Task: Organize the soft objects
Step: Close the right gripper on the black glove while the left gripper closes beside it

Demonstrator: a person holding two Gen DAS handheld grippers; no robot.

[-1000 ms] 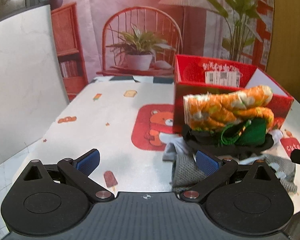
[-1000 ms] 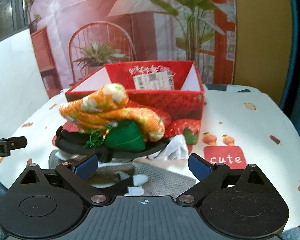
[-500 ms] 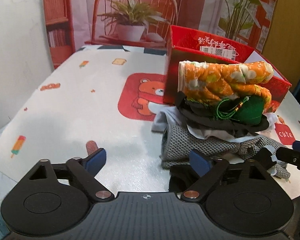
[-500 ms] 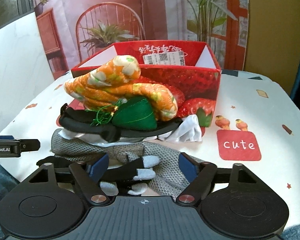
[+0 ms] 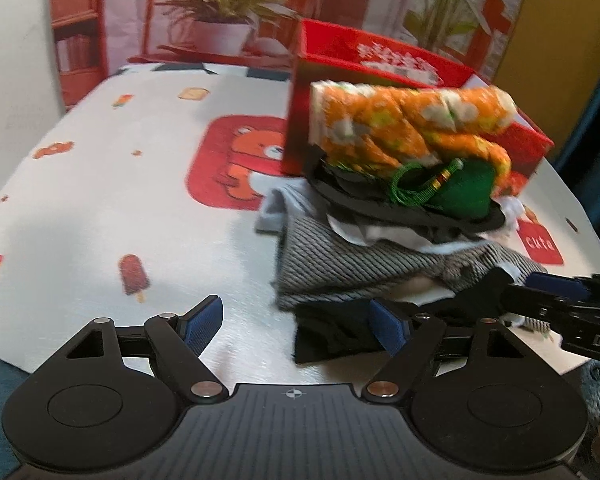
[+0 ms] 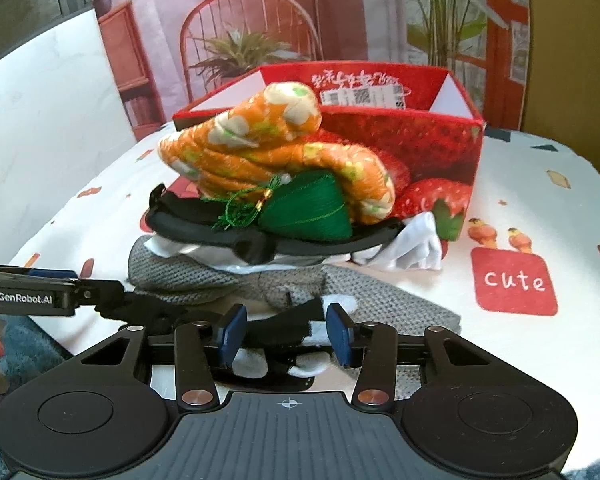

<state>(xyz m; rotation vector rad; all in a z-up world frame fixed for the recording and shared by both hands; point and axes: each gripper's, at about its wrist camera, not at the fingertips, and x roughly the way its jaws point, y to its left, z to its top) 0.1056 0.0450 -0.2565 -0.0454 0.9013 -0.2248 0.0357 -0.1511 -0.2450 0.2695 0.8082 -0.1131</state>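
Black-and-white soft cloth (image 6: pixel 284 328) at the near table (image 5: pixel 100 208) edge is sitting between the closing right claw (image 6: pixel 286 334). Left claw (image 5: pixel 296 322), wide, is closing beside it. Pulling could be tipping the orange flowery cushion (image 6: pixel 276 152) off the pile before the red strawberry box (image 6: pixel 440 148).
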